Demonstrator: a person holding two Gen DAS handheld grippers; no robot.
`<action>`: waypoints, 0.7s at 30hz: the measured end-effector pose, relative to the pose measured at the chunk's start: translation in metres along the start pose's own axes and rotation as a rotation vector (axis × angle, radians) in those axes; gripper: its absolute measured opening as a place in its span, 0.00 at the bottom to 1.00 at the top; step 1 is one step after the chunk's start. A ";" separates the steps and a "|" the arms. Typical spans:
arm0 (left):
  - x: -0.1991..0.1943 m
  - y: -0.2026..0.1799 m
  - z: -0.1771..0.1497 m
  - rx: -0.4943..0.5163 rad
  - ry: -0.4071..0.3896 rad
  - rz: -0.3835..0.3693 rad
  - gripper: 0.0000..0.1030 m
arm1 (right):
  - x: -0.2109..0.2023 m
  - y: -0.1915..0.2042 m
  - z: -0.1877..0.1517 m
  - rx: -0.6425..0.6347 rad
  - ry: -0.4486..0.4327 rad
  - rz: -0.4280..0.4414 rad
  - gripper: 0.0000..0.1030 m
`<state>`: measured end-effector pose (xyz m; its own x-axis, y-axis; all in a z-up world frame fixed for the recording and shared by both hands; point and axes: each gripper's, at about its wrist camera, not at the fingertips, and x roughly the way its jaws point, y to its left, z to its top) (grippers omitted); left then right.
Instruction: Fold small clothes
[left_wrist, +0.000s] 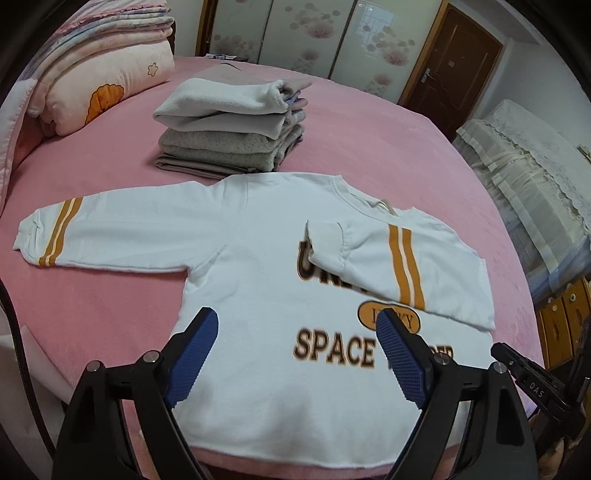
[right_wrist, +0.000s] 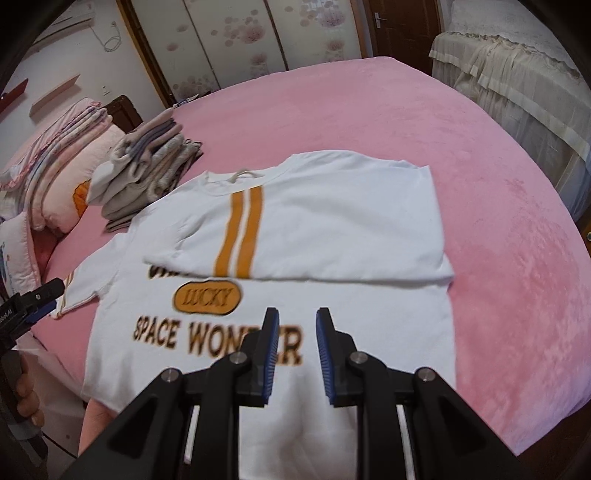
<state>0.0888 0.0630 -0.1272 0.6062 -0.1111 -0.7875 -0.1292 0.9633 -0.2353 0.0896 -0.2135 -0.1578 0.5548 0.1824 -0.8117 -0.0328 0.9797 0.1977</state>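
A white sweatshirt (left_wrist: 258, 236) lies face up on a pink bed (left_wrist: 351, 140), filling the middle of both wrist views. Brown letters across its chest read "SPACE WONDER", with an orange "LUCKY" badge (right_wrist: 207, 297) above them.

One sleeve (right_wrist: 314, 236), marked by two orange stripes, is already folded in across the chest; it sits right of centre in the left wrist view and in the middle of the right wrist view, covering part of the upper lettering. The other sleeve (left_wrist: 107, 229) lies stretched straight out toward the left edge of the left wrist view, not yet folded.

A stack of folded clothes (left_wrist: 229, 133) sits beyond the sweatshirt's collar, in the upper middle of the left wrist view. Pillows and folded bedding (left_wrist: 99, 62) are in the upper left.

The left hand-held gripper (left_wrist: 297, 325) hangs above the lower part of the sweatshirt with its jaws spread wide and nothing between them. The right hand-held gripper (right_wrist: 297, 321) hangs above the hem area, its jaws only narrowly apart, also empty. Neither touches the cloth.

The step in hand appears to be sleeve folding, about half done. The next move likely calls for the left hand-held gripper to go to the outstretched sleeve, pinch it near the cuff (left_wrist: 27, 236), and carry it across the chest to lie over the first sleeve. After that the body would need folding hem to collar before joining the stack.
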 end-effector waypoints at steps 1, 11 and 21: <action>-0.004 0.001 -0.003 0.006 -0.002 0.002 0.85 | -0.003 0.005 -0.003 -0.010 0.001 -0.001 0.20; -0.035 0.006 -0.016 0.113 -0.066 0.073 0.92 | -0.035 0.056 -0.024 -0.083 -0.008 0.001 0.31; -0.056 0.052 0.005 0.025 -0.135 0.126 0.98 | -0.037 0.116 -0.018 -0.189 -0.033 -0.009 0.31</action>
<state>0.0526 0.1204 -0.0923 0.6862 0.0428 -0.7261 -0.1922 0.9735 -0.1243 0.0501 -0.1055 -0.1145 0.5823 0.1740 -0.7941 -0.1816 0.9800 0.0816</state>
